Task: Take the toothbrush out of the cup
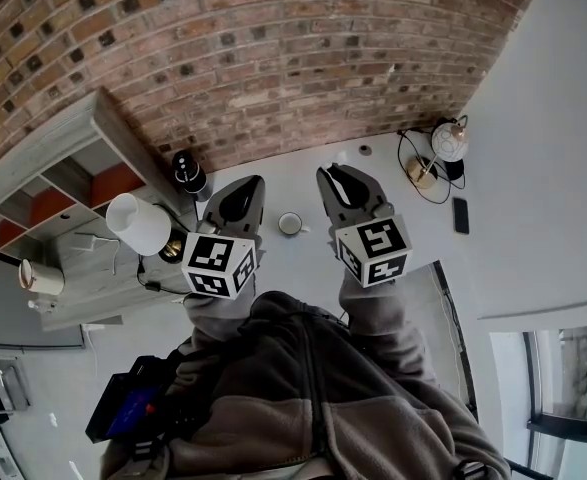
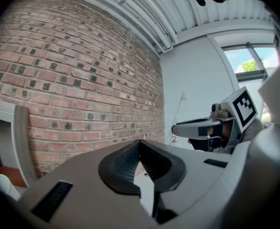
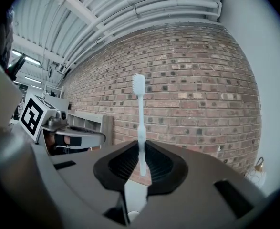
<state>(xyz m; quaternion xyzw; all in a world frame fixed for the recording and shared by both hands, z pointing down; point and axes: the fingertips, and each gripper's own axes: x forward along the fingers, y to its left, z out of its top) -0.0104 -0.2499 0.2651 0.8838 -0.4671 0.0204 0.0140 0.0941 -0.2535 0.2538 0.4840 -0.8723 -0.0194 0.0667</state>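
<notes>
The white cup [image 1: 291,224] stands on the pale table [image 1: 303,258] between my two grippers. My right gripper [image 1: 345,183] is shut on the toothbrush [image 3: 140,123], a pale translucent one. In the right gripper view it stands upright out of the jaws, bristle head on top against the brick wall, clear of the cup. My left gripper [image 1: 237,201] hovers left of the cup; in the left gripper view its jaws [image 2: 140,147] are shut with nothing between them. That view also shows the right gripper [image 2: 202,128] with the toothbrush [image 2: 180,106] rising from it.
A table lamp with a white shade [image 1: 138,223] and a black cylinder [image 1: 186,168] stand at the left by a grey shelf unit [image 1: 68,183]. A small globe lamp [image 1: 449,141] with cables and a dark phone [image 1: 460,215] lie at the right. The brick wall [image 1: 273,58] runs behind the table.
</notes>
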